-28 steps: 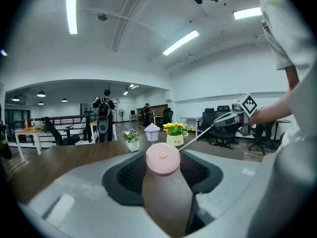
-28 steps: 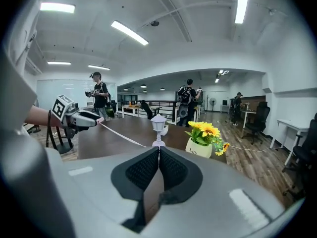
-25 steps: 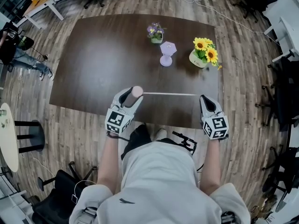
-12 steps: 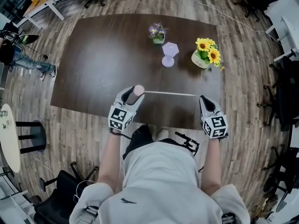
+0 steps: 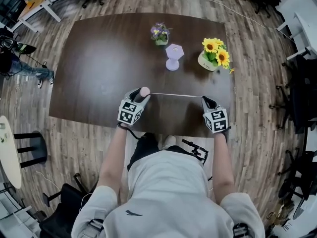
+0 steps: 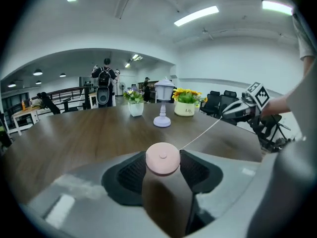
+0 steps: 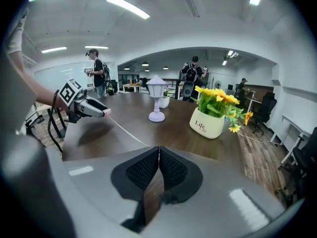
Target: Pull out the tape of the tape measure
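A round pink tape measure (image 6: 162,158) sits between the pads of my left gripper (image 5: 142,94), which is shut on it; in the head view the pink case (image 5: 144,90) shows at the gripper's tip. A thin white tape (image 5: 176,95) runs taut from the case across the table's near part to my right gripper (image 5: 204,101). The right gripper (image 7: 157,157) is shut on the tape's end, its pads pressed together. The tape (image 7: 126,131) leads from its jaws toward the left gripper (image 7: 91,109). Both grippers hang low over the dark brown table (image 5: 109,58).
A purple lamp-shaped ornament (image 5: 173,56), a small pot of purple flowers (image 5: 160,33) and a white pot of sunflowers (image 5: 213,56) stand at the table's far side. Wooden floor surrounds the table. People stand in the room's background (image 7: 95,73).
Both grippers have sunk toward the table and moved forward, still holding the tape stretched between them. The right gripper has come a little closer to the left.
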